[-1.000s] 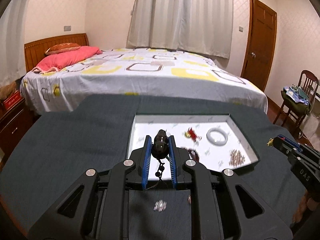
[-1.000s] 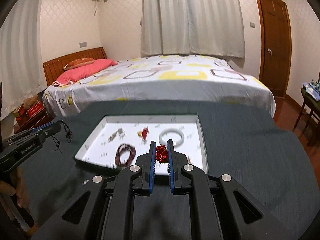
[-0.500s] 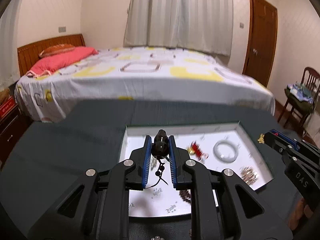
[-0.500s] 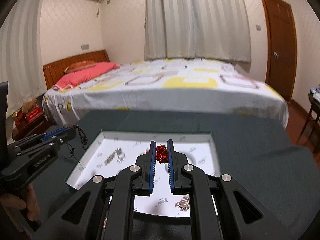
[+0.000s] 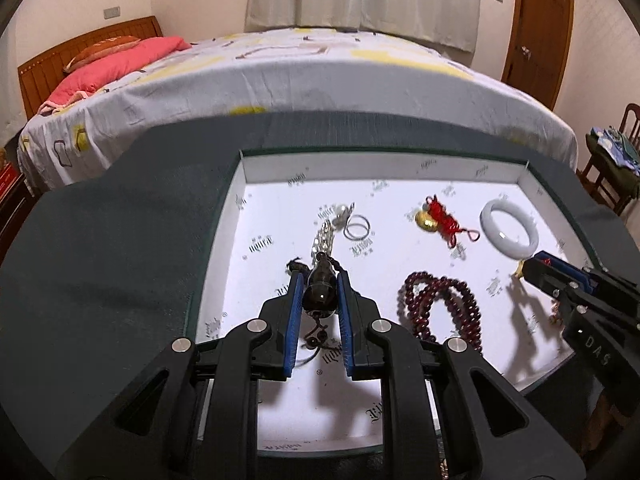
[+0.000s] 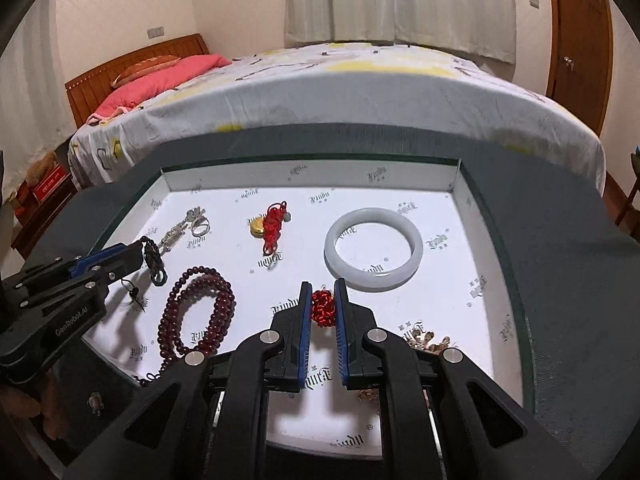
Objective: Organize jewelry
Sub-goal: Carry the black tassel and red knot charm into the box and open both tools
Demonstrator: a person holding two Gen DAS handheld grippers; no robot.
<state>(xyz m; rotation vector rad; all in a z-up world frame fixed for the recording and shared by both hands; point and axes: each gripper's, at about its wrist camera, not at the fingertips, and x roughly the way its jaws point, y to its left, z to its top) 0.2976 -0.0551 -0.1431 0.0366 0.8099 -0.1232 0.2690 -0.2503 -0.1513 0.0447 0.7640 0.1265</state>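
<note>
A shallow white tray lies on a dark cloth. My left gripper is shut on a dark gourd-shaped pendant with a black cord, low over the tray's left part. In the right wrist view the same gripper carries that pendant. My right gripper is shut on a red knotted charm, just above the tray floor in front of the white bangle. From the left wrist view, the right gripper shows at the right edge.
In the tray lie a dark red bead string, a gold charm on red cord, silver rings and chain and gold pieces. A bed stands behind the table.
Both grippers have come down and forward over the tray, still gripping their pieces. The tray now fills the lower half of both views.
</note>
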